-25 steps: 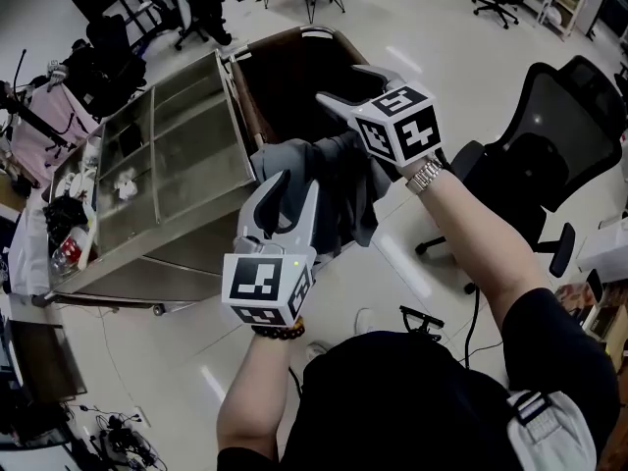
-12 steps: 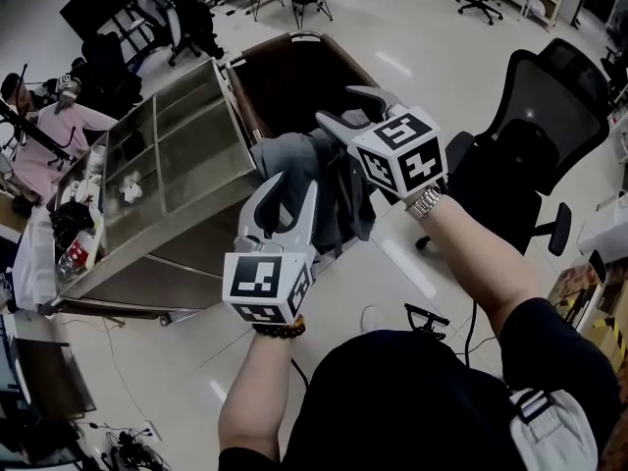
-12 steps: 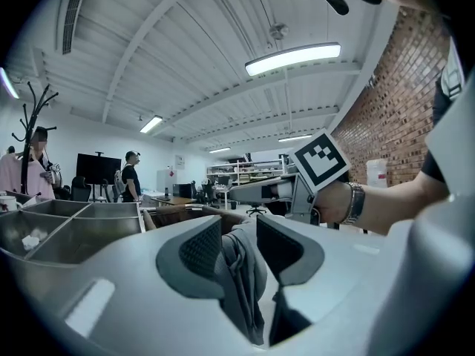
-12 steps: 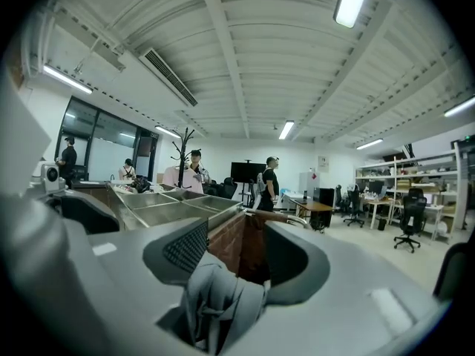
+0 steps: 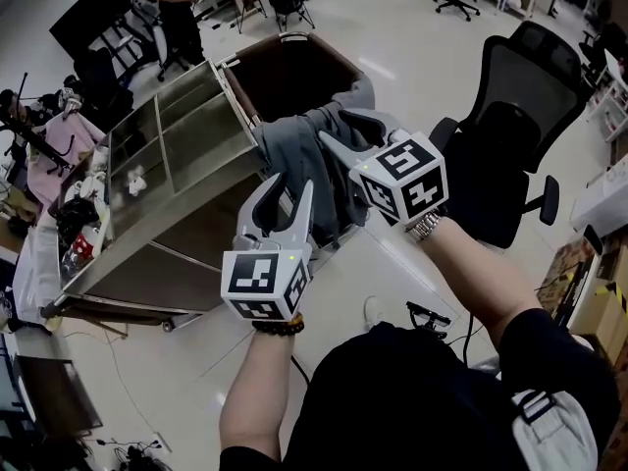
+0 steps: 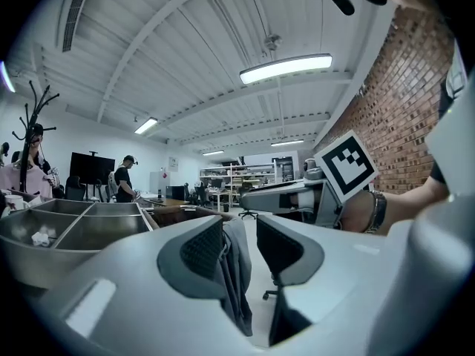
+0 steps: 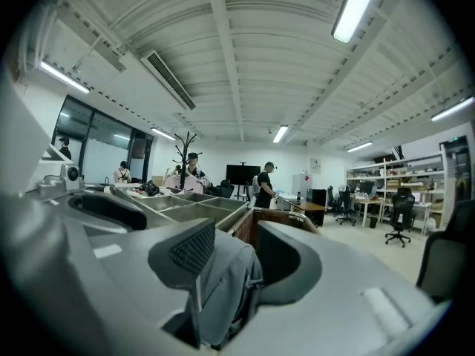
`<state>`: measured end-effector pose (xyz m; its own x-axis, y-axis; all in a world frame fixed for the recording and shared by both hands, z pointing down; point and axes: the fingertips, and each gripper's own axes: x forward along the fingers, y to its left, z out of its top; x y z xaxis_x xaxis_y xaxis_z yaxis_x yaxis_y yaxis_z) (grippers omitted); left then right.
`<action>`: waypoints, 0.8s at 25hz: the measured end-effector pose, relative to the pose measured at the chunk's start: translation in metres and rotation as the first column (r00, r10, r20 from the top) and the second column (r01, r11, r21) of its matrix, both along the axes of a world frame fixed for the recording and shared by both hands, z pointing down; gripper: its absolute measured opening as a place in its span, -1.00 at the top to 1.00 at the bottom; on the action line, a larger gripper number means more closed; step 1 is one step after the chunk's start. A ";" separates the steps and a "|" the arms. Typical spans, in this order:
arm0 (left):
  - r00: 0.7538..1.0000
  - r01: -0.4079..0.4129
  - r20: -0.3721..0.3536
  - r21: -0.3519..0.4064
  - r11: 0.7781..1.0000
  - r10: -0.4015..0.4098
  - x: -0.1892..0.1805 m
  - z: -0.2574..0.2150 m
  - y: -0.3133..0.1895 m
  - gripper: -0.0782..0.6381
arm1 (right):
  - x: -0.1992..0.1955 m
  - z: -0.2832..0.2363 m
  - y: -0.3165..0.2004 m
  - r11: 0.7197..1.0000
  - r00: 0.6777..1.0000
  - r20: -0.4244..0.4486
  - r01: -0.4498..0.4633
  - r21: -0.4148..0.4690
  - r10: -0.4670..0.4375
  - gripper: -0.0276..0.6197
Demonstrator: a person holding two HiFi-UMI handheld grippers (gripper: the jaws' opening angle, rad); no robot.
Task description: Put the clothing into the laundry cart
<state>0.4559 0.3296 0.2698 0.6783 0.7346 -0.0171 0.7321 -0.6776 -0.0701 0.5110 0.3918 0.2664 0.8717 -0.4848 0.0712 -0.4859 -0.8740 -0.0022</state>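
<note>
listing one grey garment, raised off the floor between both claws, at the near corner of the laundry cart; its upper folds lie against the cart's near rim, and the rest hangs outside, down toward the floor.

left gripper: jaws narrowed on a hanging fold of the garment, cloth pinched near the tips, a sliver of gap lower down beside the right-hand pad. marker cube faces the head camera.

right gripper: just beyond the left one and nearer the cart. jaws closing, with a thick bunch of the same garment between them, touching both pads.

laundry cart: brown-walled and open-topped; no clothing can be made out inside.

steel trolley: several open compartments, standing just beside the cart on the person's left.

black office chair: to the right, apart from the cart.
</note>
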 end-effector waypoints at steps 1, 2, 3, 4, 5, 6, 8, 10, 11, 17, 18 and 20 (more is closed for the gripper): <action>1.000 -0.004 -0.001 -0.001 1.000 0.004 -0.007 0.000 -0.002 0.40 | -0.009 -0.002 -0.002 1.000 1.000 -0.007 -0.005 0.003 0.005 0.43; 1.000 -0.008 -0.003 -0.001 1.000 0.008 -0.013 -0.001 -0.003 0.40 | -0.018 -0.003 -0.003 1.000 1.000 -0.015 -0.009 0.005 0.010 0.45; 1.000 -0.013 -0.005 -0.001 1.000 0.013 -0.019 -0.002 -0.004 0.40 | -0.027 -0.005 -0.004 1.000 1.000 -0.024 -0.015 0.007 0.015 0.47; 1.000 -0.018 -0.007 -0.001 1.000 0.018 -0.025 -0.003 -0.005 0.40 | -0.036 -0.007 -0.005 1.000 0.999 -0.033 -0.021 0.008 0.022 0.48; 1.000 -0.023 -0.009 -0.002 1.000 0.023 -0.031 -0.003 -0.006 0.40 | -0.044 -0.009 -0.007 1.000 0.999 -0.043 -0.029 0.009 0.029 0.51; 1.000 -0.028 -0.010 -0.002 1.000 0.028 -0.037 -0.004 -0.008 0.40 | -0.052 -0.010 -0.009 0.999 0.998 -0.051 -0.036 0.009 0.036 0.53; 0.999 -0.038 -0.014 -0.005 0.999 0.038 -0.048 -0.005 -0.011 0.42 | -0.068 -0.012 -0.013 0.999 0.996 -0.067 -0.050 0.008 0.050 0.56; 0.999 -0.049 -0.020 -0.008 0.999 0.048 -0.058 -0.005 -0.014 0.43 | -0.081 -0.012 -0.017 0.998 0.995 -0.082 -0.064 0.006 0.064 0.58; 0.998 -0.054 -0.024 -0.010 0.998 0.054 -0.062 -0.004 -0.016 0.45 | -0.088 -0.011 -0.020 0.997 0.993 -0.090 -0.071 0.006 0.071 0.60; 0.996 -0.081 -0.032 -0.023 0.996 0.081 -0.084 0.002 -0.029 0.58 | -0.120 -0.009 -0.037 0.995 0.984 -0.143 -0.104 0.007 0.104 0.76; 0.996 -0.084 -0.034 -0.025 0.996 0.083 -0.087 0.001 -0.030 0.60 | -0.124 -0.010 -0.038 0.994 0.984 -0.144 -0.106 0.009 0.106 0.78; 0.995 -0.090 -0.038 -0.027 0.996 0.089 -0.093 0.000 -0.029 0.64 | -0.132 -0.010 -0.039 0.994 0.983 -0.147 -0.112 0.014 0.113 0.81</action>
